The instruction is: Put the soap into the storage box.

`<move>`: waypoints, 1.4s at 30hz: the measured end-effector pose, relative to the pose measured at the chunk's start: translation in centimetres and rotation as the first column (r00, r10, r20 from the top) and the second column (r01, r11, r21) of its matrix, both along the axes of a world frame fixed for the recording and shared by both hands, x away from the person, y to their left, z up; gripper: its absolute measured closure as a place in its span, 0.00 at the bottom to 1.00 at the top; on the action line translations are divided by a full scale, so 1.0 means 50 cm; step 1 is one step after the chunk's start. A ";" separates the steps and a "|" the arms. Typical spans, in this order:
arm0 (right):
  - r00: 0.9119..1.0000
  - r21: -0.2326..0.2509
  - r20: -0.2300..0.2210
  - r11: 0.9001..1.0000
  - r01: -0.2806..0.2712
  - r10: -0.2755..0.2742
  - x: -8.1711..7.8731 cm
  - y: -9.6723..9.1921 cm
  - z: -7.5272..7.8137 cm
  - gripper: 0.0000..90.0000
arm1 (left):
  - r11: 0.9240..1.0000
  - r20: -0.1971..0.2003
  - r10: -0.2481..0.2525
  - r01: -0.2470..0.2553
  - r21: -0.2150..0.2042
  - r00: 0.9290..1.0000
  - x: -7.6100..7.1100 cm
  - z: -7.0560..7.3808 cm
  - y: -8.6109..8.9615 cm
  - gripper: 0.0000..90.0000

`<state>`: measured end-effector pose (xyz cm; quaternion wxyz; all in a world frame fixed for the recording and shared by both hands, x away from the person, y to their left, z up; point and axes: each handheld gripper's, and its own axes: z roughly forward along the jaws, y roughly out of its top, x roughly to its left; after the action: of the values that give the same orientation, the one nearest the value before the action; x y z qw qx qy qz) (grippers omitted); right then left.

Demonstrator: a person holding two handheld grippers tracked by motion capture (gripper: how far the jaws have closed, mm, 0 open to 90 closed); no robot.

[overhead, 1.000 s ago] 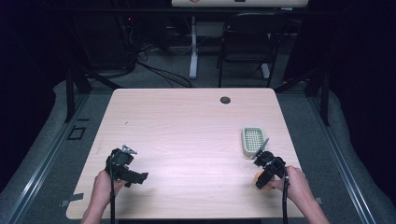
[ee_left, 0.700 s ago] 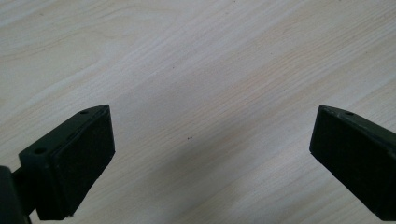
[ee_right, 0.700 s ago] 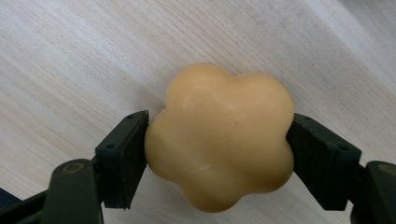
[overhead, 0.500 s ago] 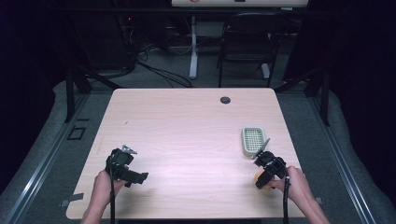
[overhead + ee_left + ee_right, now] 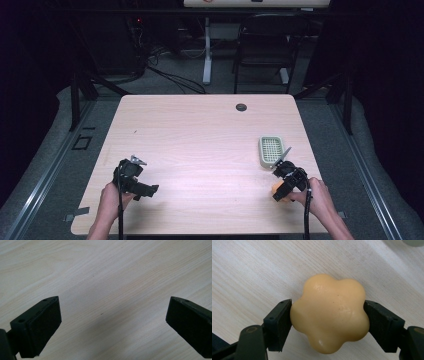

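Note:
A pale orange, flower-shaped lump (image 5: 329, 312), smooth like soap, rests on the wooden table (image 5: 210, 135) at the front right. My right gripper (image 5: 328, 321) is shut on it, one pad pressing each side. In the high view the lump (image 5: 276, 189) peeks out beneath that gripper (image 5: 281, 192), held in a hand at the table's front right. At the front left, my left gripper (image 5: 146, 190) is open. Bare wood shows between its widely spread jaws (image 5: 112, 322).
A pale green slotted dish (image 5: 271, 151) lies just beyond the right gripper, near the table's right edge. A small dark round grommet (image 5: 241, 107) sits at the far edge. Chairs and cables stand on the floor behind the table.

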<state>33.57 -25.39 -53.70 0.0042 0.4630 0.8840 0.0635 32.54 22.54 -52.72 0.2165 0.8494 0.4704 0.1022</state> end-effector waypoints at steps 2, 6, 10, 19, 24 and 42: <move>0.999 -0.040 -0.024 0.998 -0.042 0.041 0.004 -0.003 0.005 0.28 | 1.000 0.010 0.003 -0.003 -0.002 1.000 -0.001 0.000 0.000 0.00; 0.998 -0.058 -0.041 0.997 -0.049 0.047 0.005 -0.001 0.001 0.28 | 1.000 0.004 0.006 -0.006 -0.001 1.000 0.000 -0.001 0.001 0.00; 0.999 -0.051 -0.024 0.998 -0.035 0.034 0.000 0.003 -0.009 0.28 | 1.000 0.007 0.003 -0.003 0.000 1.000 -0.001 0.001 0.001 0.00; 0.996 -0.085 -0.056 0.994 -0.070 0.066 0.006 0.002 -0.003 0.28 | 1.000 0.004 0.002 -0.002 0.004 1.000 -0.001 -0.001 -0.001 0.00; 0.996 -0.077 -0.059 0.995 -0.068 0.064 0.007 0.001 -0.004 0.28 | 1.000 0.004 0.002 -0.002 0.005 1.000 -0.001 -0.001 -0.001 0.00; 0.998 -0.033 -0.048 0.998 -0.048 0.047 0.009 -0.012 0.004 0.29 | 1.000 0.001 0.001 -0.001 0.006 1.000 0.000 -0.001 0.000 0.00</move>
<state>34.03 -26.01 -53.50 -0.0105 0.4431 0.8956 0.0376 32.54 22.53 -52.79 0.2141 0.8498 0.4702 0.1044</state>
